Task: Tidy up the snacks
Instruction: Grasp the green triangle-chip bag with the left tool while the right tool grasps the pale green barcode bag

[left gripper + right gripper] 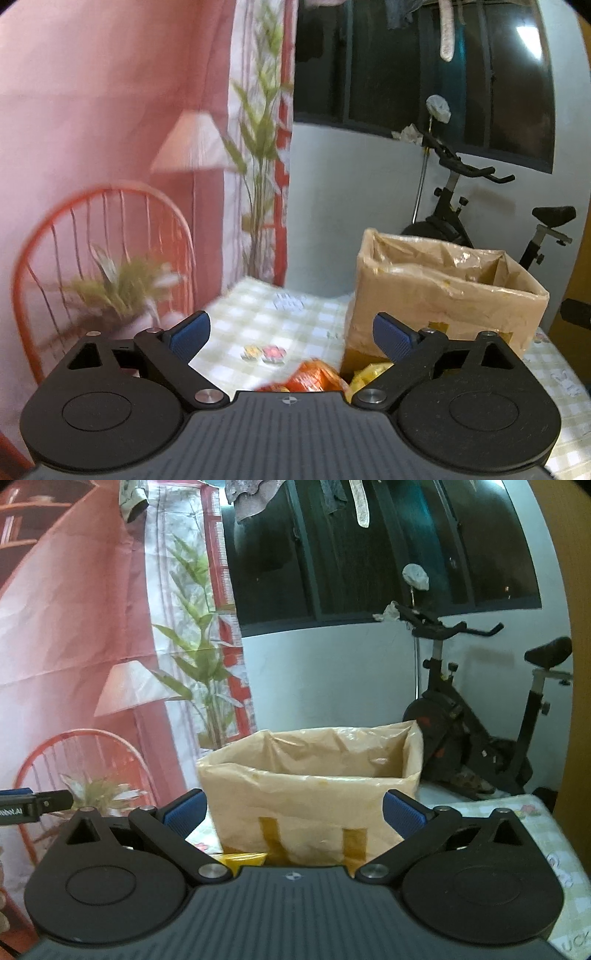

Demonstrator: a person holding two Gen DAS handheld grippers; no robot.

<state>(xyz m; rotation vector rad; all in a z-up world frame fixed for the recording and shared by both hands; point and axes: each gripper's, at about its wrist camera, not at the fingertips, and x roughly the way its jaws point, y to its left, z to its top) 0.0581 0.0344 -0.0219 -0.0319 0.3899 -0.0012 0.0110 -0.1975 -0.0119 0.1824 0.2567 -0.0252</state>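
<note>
My left gripper (291,338) is open over the checked tablecloth (258,317), nothing between its blue pads. Just below its fingers lies an orange snack packet (310,376), with a yellow packet (369,373) beside it against the foot of an open cardboard box (443,291). My right gripper (294,814) is also open and faces the same box (310,775) head on, its pads apart from the box walls. A yellow packet (243,860) peeks out under its left finger. The tip of the left gripper (33,801) shows at the left edge of the right wrist view.
A red wire chair (103,258) with a potted plant (122,288) stands left of the table. An exercise bike (480,720) is behind the box, under a dark window. A pink curtain and a printed wall hanging fill the left.
</note>
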